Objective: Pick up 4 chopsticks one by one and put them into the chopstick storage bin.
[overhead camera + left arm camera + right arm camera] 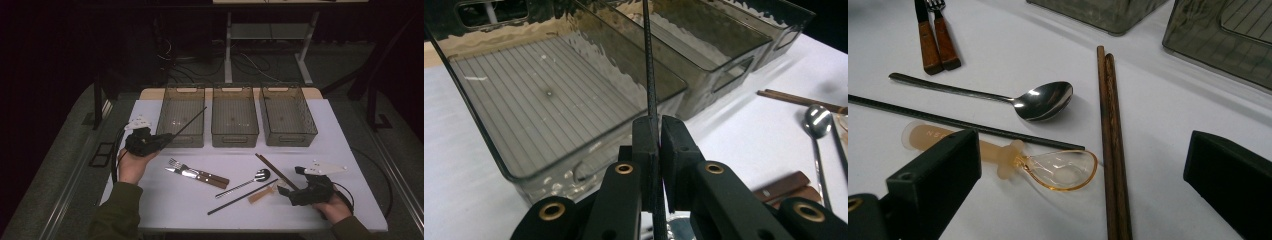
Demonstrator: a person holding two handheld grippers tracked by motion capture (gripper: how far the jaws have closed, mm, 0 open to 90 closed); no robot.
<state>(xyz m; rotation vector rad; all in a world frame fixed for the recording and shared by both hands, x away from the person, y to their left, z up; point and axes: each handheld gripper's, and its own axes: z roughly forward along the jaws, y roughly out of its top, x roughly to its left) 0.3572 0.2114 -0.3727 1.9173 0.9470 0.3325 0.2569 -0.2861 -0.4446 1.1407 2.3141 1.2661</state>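
White tabletop [310, 150], dark room behind. Black chopstick [190, 122] sits clamped in the left claw [167, 137], centre-left of the high view; its long axis runs diagonally, free tip pointing to the upper right over the left bin [181, 116]. All three bins appear empty, so sorting is judged barely begun. Left on the surface: second black chopstick [242, 197], brown chopstick pair [276, 171], metal spoon [245, 183], amber plastic spoon [1048, 167], wooden-handled knife and fork [197, 173]. Right claw [286, 192], lower right, stands wide and empty over the amber spoon.

Metal spoon [1040, 101], brown chopsticks [1110, 135], jaws apart
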